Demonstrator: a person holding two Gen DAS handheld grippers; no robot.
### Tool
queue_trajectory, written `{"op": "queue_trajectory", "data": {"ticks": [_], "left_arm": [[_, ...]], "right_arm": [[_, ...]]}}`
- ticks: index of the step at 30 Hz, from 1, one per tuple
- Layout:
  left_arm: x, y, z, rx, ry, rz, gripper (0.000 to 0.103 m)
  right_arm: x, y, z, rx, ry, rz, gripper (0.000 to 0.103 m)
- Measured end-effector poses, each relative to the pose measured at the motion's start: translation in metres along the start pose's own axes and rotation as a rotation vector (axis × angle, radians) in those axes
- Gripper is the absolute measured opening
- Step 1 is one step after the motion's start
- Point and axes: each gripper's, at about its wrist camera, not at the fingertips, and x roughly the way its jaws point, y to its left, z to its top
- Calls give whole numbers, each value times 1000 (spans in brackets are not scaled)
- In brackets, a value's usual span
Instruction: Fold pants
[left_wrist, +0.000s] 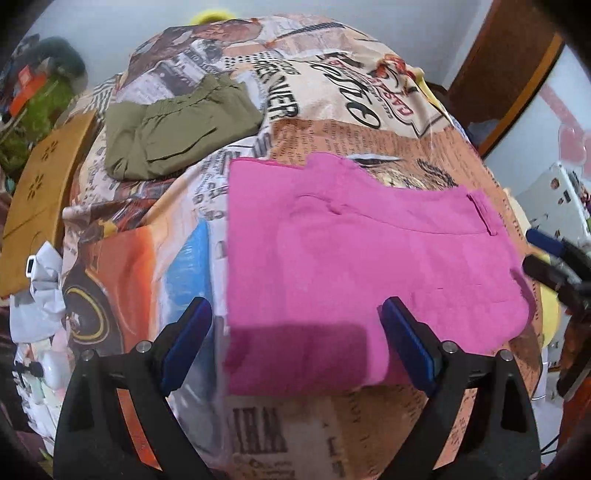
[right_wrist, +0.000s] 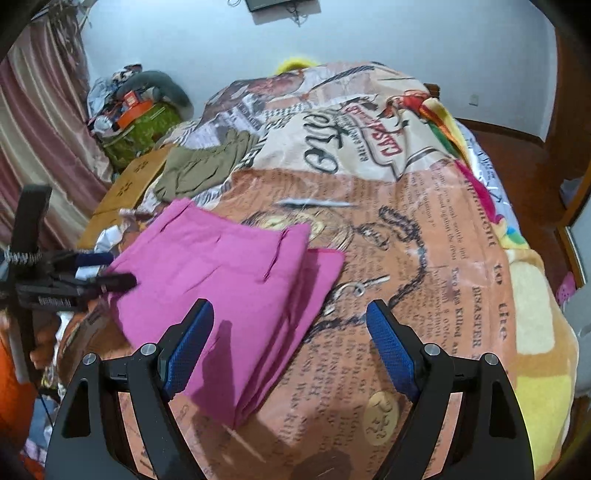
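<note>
Pink pants (left_wrist: 362, 266), folded in layers, flat on the bed (left_wrist: 332, 129) with its newspaper-print cover. At far left, beside the bed, a brown cardboard sheet (left_wrist: 40, 184). Further right and toward the back of the bed, folded olive pants (left_wrist: 177, 133), well apart from the pink ones. Left tool (left_wrist: 295, 343) above the near edge of the pink pants, blue pads (left_wrist: 184, 343) spread wide, nothing between them. Right tool (right_wrist: 290, 343) also wide open and empty, its left pad over the near corner of the pink pants, its right pad (right_wrist: 391, 354) over bare cover. In the right wrist view, left tool at the far left side, close by the pants' edge.
</note>
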Motion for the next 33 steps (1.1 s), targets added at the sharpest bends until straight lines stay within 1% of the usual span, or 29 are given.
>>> {"op": "queue_trajectory", "data": {"ticks": [2, 5, 8, 11, 12, 14, 15, 18, 21, 23, 28, 30, 33], "left_arm": [[-7, 7, -3, -13, -15, 2, 94], [-14, 19, -8, -26, -38, 38, 94], [-7, 30, -12, -42, -18, 54, 94], [6, 35, -18, -54, 20, 48, 95], [8, 35, -20, -52, 15, 49, 95], [8, 36, -23, -47, -2, 63, 100], [7, 37, -25, -43, -10, 69, 100], [9, 43, -30, -40, -1, 86, 100], [10, 48, -34, -46, 11, 88, 100], [7, 49, -34, -45, 12, 87, 100], [-2, 43, -30, -11, -4, 128, 100], [-8, 40, -24, -2, -18, 141, 100], [-15, 33, -9, 14, -50, 135, 100]], "right_arm": [[4, 5, -4, -4, 18, 12, 82], [9, 13, -13, -19, 40, 30, 82], [13, 21, -19, -48, 45, 25, 78], [18, 21, -21, -59, 61, 30, 74], [19, 21, -22, -61, 63, 33, 72], [20, 21, -24, -71, 64, 34, 70], [19, 21, -25, -72, 61, 37, 67], [20, 23, -26, -85, 54, 39, 63], [21, 23, -26, -91, 52, 38, 61], [22, 21, -25, -89, 53, 35, 61], [21, 19, -21, -87, 66, 31, 62], [18, 15, -17, -65, 68, 47, 62], [14, 8, -9, -36, 46, 31, 62]]}}
